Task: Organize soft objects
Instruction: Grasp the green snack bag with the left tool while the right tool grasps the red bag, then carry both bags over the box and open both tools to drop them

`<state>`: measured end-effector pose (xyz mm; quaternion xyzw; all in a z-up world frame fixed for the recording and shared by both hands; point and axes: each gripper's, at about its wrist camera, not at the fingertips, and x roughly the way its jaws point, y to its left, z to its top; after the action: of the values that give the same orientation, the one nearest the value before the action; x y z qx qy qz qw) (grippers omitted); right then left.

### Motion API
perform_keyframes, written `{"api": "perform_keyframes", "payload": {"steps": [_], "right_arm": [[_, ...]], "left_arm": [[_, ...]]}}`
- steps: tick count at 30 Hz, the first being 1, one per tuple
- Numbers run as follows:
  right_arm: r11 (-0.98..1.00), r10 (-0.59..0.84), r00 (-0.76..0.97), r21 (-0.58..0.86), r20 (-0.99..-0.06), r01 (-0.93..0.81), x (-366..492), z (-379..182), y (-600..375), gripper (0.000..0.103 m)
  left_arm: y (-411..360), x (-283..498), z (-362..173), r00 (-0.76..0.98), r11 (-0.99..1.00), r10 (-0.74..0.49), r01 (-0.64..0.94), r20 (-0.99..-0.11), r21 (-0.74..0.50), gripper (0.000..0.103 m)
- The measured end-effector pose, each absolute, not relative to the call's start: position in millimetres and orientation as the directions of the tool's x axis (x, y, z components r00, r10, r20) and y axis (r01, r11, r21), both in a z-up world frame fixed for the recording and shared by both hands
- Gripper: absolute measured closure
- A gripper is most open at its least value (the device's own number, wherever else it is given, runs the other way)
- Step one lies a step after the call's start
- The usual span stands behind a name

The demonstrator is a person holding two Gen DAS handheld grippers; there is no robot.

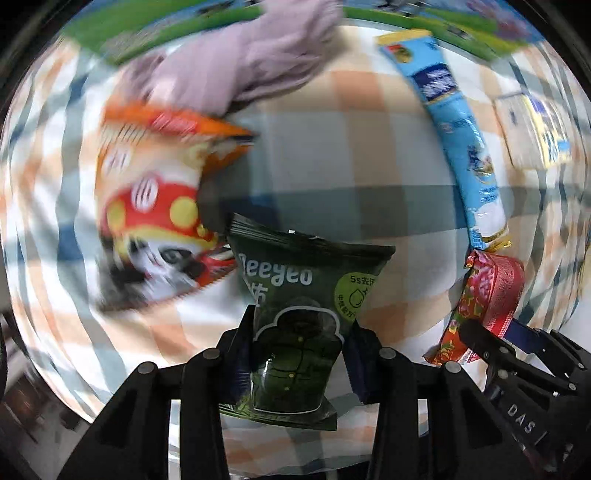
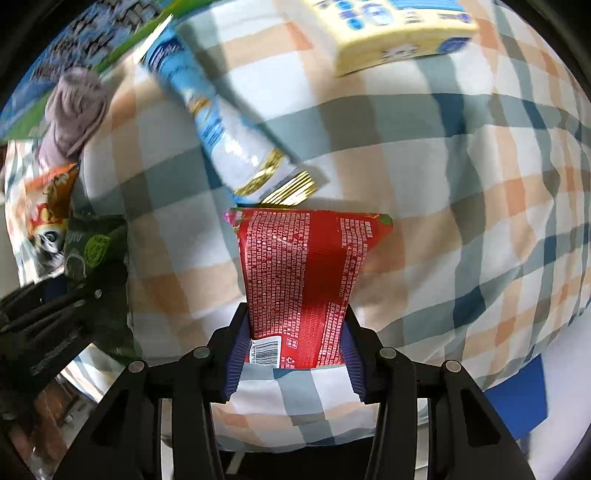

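My left gripper (image 1: pixel 301 332) is shut on a dark green "Deeyeo" packet (image 1: pixel 303 306) and holds it above the checked cloth (image 1: pixel 332 162). My right gripper (image 2: pixel 295 328) is shut on a red foil packet (image 2: pixel 306 273), printed side up; the same packet shows in the left wrist view (image 1: pixel 487 306) at the right. An orange panda snack bag (image 1: pixel 155 206) lies left of the green packet. A long blue sachet (image 1: pixel 458 140) (image 2: pixel 218 122) lies on the cloth ahead. A mauve cloth (image 1: pixel 240 70) (image 2: pixel 70 114) is bunched at the far edge.
A yellow and blue tissue pack (image 2: pixel 391 33) (image 1: pixel 532 129) lies far right on the cloth. A green and blue board (image 1: pixel 122 33) (image 2: pixel 85 44) borders the far edge. The left gripper with the green packet (image 2: pixel 88 251) shows at the left of the right wrist view.
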<state>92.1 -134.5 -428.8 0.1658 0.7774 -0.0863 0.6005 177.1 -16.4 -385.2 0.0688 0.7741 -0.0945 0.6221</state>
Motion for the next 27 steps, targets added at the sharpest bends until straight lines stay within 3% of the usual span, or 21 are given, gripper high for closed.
{"api": "perform_keyframes", "payload": {"steps": [4,13,21,27], "right_arm": [[0.936,0.143,-0.239,0.052,-0.96,0.349,92.0,-450.7,-120.2,0.052],[0.929,0.127,-0.239,0.031,-0.963,0.369,76.1,-483.5,-100.6,0.053],[0.95,0.117,-0.124,0.075,-0.985,0.303,52.0,-461.9,-70.0,0.054],[0.953,0.131,-0.015,0.122,-0.991,0.279,33.1,-414.3,-62.8,0.055]], "left_arm": [[-5.3,162.2,-405.3,-0.235,0.975,-0.007,0.214,-0.972,-0.059,0.061],[-0.4,125.3,-383.7,-0.116,0.985,-0.022,0.168,-0.993,-0.041,0.069],[8.1,77.9,-307.2,0.028,0.981,-0.082,0.18,-0.996,-0.075,0.07],[26.9,96.2,-235.1,0.115,0.969,-0.163,0.205,-0.98,-0.137,0.07]]}}
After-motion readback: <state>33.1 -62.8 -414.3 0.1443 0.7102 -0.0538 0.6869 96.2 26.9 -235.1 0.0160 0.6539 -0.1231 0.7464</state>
